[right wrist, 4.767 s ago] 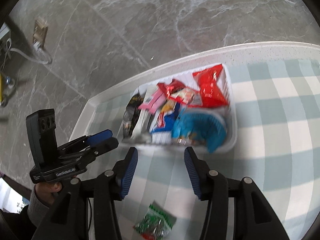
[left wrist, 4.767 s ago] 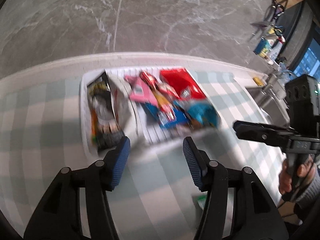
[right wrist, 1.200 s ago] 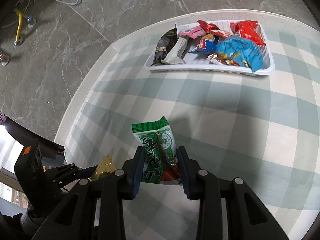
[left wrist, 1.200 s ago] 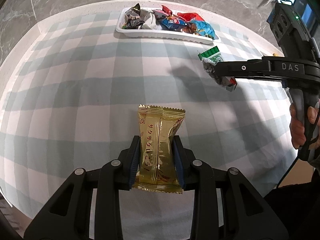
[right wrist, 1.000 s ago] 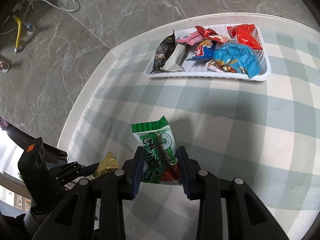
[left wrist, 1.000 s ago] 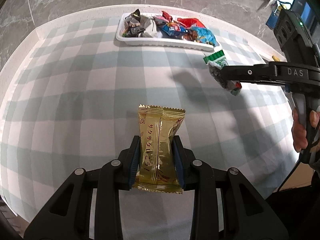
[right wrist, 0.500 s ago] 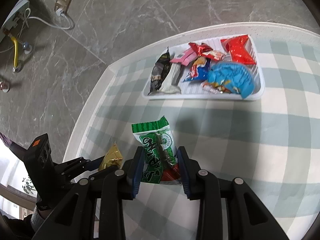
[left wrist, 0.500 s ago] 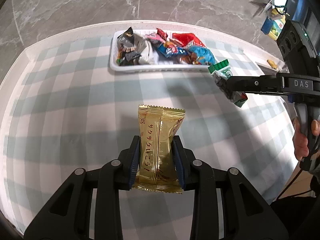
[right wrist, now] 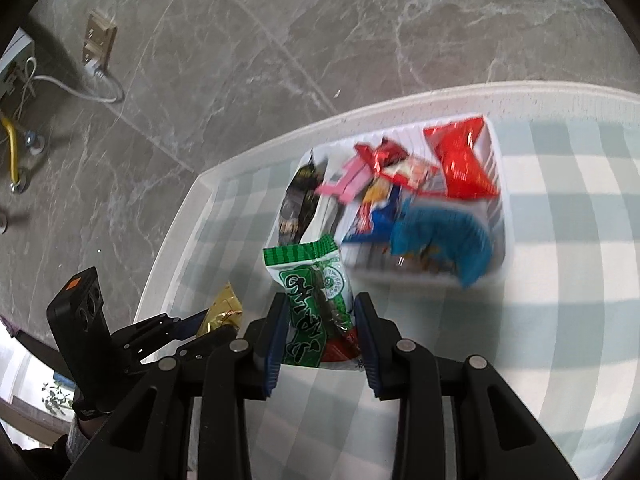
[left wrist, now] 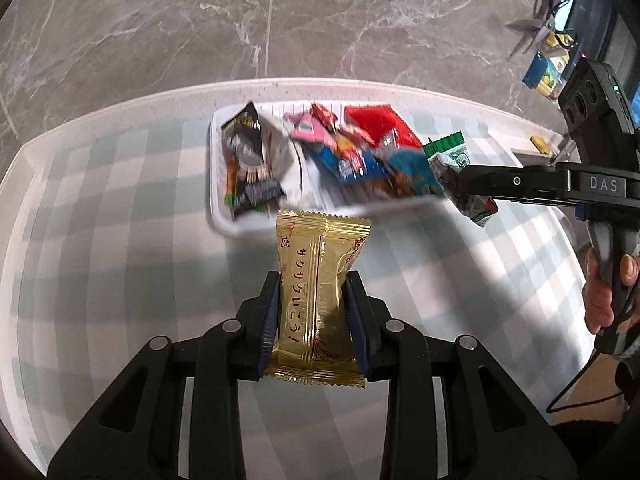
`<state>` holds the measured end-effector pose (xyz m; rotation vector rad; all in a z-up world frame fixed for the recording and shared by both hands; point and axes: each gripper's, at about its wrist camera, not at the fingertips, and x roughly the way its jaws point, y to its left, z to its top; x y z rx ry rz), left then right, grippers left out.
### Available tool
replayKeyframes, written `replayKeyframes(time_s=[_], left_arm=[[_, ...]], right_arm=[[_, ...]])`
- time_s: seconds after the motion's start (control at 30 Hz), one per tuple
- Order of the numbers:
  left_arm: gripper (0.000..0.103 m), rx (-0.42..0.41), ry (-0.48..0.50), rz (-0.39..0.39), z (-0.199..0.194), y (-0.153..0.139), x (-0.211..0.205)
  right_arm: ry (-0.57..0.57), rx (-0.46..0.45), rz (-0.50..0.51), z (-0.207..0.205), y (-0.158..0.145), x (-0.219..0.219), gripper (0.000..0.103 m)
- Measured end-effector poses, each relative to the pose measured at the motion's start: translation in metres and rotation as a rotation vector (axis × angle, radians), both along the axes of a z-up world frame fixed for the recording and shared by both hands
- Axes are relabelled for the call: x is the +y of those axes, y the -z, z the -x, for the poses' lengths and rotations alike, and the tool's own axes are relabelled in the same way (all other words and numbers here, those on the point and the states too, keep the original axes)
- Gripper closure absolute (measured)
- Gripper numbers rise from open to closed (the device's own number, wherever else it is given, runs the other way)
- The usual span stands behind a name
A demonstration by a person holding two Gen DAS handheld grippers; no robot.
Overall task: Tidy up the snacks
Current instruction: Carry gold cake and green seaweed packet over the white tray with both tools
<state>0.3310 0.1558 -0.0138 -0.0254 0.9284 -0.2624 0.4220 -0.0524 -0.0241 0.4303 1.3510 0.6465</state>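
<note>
Left gripper (left wrist: 314, 316) is clamped on a gold packet (left wrist: 320, 300), held upright above the checked cloth (left wrist: 100, 260). White tray (left wrist: 218, 216) just beyond holds assorted snacks, blurred. At right, the right gripper (left wrist: 466, 188) pinches a green packet (left wrist: 454, 164) beside the tray's right end. Grey marble floor (left wrist: 280, 20) behind.

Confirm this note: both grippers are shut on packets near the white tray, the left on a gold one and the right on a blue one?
One slip: the right gripper holds a green packet, as the right wrist view shows. The left gripper does clamp the gold packet near the white tray.
</note>
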Motion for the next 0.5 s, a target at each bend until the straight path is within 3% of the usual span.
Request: replayKeyframes(time_s=[0.5], left_arm=[[0.074, -0.004, 0.060, 0.016, -0.131, -0.011, -0.016]], right_arm=[[0.070, -0.005, 0.054, -0.080, 0.037, 0.002, 0.067]])
